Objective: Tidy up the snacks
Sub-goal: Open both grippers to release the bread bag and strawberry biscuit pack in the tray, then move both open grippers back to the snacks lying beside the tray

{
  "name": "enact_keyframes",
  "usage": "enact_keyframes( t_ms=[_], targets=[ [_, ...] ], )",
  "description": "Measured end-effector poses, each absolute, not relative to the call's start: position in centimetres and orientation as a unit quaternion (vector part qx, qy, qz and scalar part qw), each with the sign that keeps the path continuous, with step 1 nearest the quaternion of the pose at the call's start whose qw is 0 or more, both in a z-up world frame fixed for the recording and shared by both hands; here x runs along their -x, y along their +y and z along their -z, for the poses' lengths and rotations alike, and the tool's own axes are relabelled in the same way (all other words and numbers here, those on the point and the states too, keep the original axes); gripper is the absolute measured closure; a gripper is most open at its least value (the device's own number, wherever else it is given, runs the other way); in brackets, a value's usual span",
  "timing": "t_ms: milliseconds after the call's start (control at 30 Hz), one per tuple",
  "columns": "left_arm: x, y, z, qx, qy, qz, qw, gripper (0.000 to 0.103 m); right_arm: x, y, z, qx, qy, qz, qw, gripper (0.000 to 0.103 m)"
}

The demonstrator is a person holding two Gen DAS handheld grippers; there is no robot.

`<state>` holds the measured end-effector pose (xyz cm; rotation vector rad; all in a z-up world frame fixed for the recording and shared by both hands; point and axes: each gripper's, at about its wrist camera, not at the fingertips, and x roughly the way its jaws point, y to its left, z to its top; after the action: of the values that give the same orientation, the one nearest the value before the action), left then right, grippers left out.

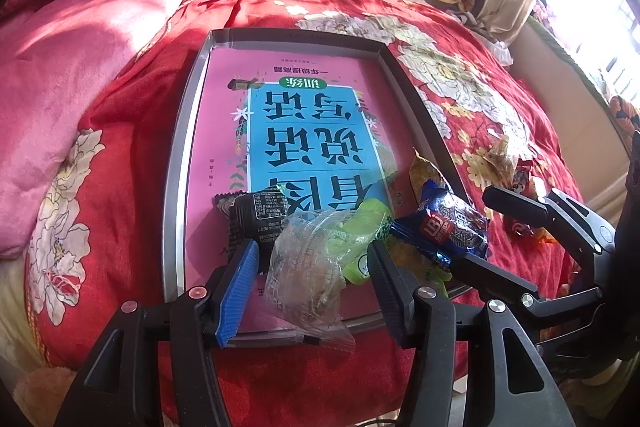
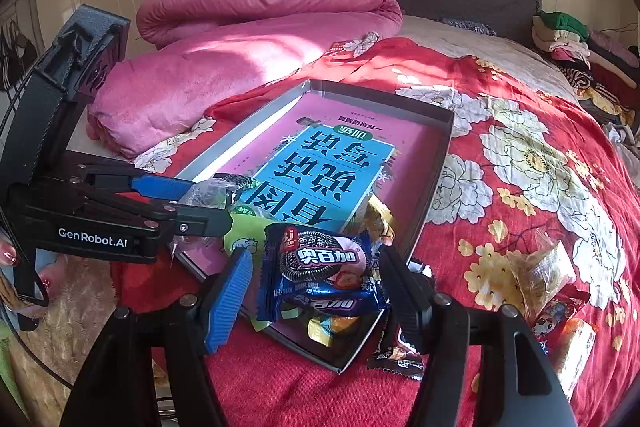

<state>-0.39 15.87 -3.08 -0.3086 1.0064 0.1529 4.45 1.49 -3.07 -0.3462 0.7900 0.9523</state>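
My left gripper [image 1: 310, 259] hangs over the near end of the tray [image 1: 176, 163], its fingers spread wide on either side of a clear crinkled wrapper [image 1: 304, 275]; neither pad presses the plastic, so nothing is pinched. Just beyond the blue pad lies a black snack packet [image 1: 258, 213], and a green packet [image 1: 360, 227] sits beside the clear one.

My right gripper [image 2: 316, 259] is also spread, with a blue cookie packet [image 2: 320, 259] sitting between the fingers; from the right wrist view I see gaps on both sides, so it rests loose on the pile in the tray's near corner. A second blue packet lies under it, with yellow wrappers [image 2: 332, 327] beneath.

The tray rests on a red floral bedspread [image 2: 520, 155], and a pink and blue book [image 1: 304, 131] covers its floor. Outside the tray, to the right, more snacks lie on the bedspread: a dark packet [image 2: 394, 353] touching the tray's corner, a clear yellowish bag [image 2: 536, 275] and small colourful wrappers [image 2: 556, 315] near it. A pink quilt [image 2: 248, 39] is bunched at the far left.
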Motion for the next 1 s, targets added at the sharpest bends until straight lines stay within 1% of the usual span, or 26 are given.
enact_keyframes(
  t_ms=[200,300,367,400,433,600,700,1000],
  targets=[
    [0.6,15.6,2.2,0.145,0.463,-0.068,0.872,0.044,-4.6,0.7,2.2,0.149,0.359,-0.446,0.806,0.037],
    [0.6,15.6,2.1,0.143,0.460,-0.070,0.874,0.043,-4.7,0.3,1.7,0.140,0.354,-0.444,0.811,0.033],
    [0.6,15.6,1.9,0.144,0.455,-0.070,0.876,0.039,-4.9,0.1,1.4,0.138,0.350,-0.442,0.814,0.033],
    [0.6,15.6,1.8,0.144,0.452,-0.071,0.877,0.031,-4.9,0.0,1.3,0.136,0.347,-0.441,0.816,0.033],
    [0.7,15.6,1.6,0.142,0.448,-0.074,0.879,0.028,-4.9,-0.1,1.1,0.135,0.345,-0.440,0.818,0.033],
    [0.8,15.7,1.2,0.143,0.441,-0.077,0.883,0.028,-4.9,-0.8,0.4,0.128,0.329,-0.436,0.828,0.033],
    [1.0,15.7,1.0,0.145,0.435,-0.077,0.885,0.028,-4.8,-1.3,-0.1,0.122,0.319,-0.436,0.833,0.029],
    [1.5,15.4,-0.4,0.140,0.403,-0.083,0.901,0.025,-5.4,-3.9,-1.6,0.097,0.305,-0.421,0.849,0.025]
  ],
)
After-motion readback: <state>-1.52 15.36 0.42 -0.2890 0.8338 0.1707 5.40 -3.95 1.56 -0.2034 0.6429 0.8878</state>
